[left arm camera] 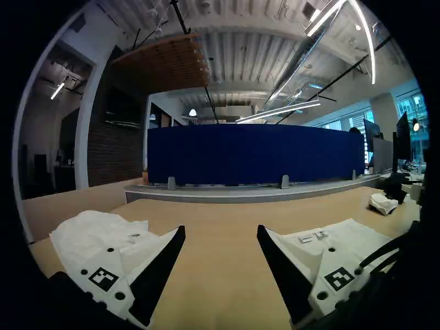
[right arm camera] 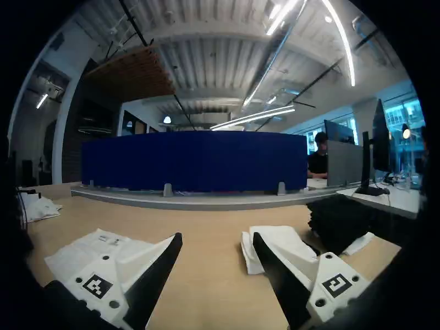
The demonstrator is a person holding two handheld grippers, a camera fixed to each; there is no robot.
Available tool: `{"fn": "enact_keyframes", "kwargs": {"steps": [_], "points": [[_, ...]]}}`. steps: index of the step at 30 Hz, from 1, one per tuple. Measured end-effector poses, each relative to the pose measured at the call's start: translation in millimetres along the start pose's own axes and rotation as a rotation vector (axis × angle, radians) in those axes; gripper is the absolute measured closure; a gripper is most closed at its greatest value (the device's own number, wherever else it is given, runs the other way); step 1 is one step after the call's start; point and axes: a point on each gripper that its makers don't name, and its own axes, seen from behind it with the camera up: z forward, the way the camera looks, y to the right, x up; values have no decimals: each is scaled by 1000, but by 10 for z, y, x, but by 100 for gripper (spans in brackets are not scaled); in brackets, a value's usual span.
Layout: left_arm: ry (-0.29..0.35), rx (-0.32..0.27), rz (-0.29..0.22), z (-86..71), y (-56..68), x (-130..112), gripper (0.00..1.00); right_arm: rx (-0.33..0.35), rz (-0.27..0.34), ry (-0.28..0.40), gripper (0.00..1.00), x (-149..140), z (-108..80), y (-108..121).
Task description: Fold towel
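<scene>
In the left gripper view my left gripper is open just above the wooden table, with nothing between its fingers. A flat white towel lies under its left finger, and another white towel lies under its right finger. In the right gripper view my right gripper is open too and holds nothing. A flat white towel lies beside its left finger. A folded white towel sits partly behind its right finger.
A blue divider screen runs across the back of the table. A small crumpled white cloth lies far right, near monitors. In the right gripper view, a dark cloth stack sits right, white cloths far left, a seated person beyond.
</scene>
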Motion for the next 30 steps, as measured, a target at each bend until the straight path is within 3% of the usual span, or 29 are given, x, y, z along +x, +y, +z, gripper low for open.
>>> {"fn": "enact_keyframes", "kwargs": {"steps": [4, 11, 21, 26, 30], "points": [[10, -13, 4, 15, 16, 96, 3, -5, -14, 4, 0, 145, -8, 33], [24, -17, 20, 35, 35, 589, 3, -2, -44, 0, 0, 585, -73, -10], [-21, -32, 38, -107, 168, 1255, 3, -9, 17, -16, 0, 1378, -196, 1], [-29, -42, 46, -142, 212, 1650, 3, -36, -9, -10, 0, 1787, -216, 88], [-40, -59, 47, -127, 253, 1806, 3, -40, -38, -9, 0, 1963, -205, 127]]}}
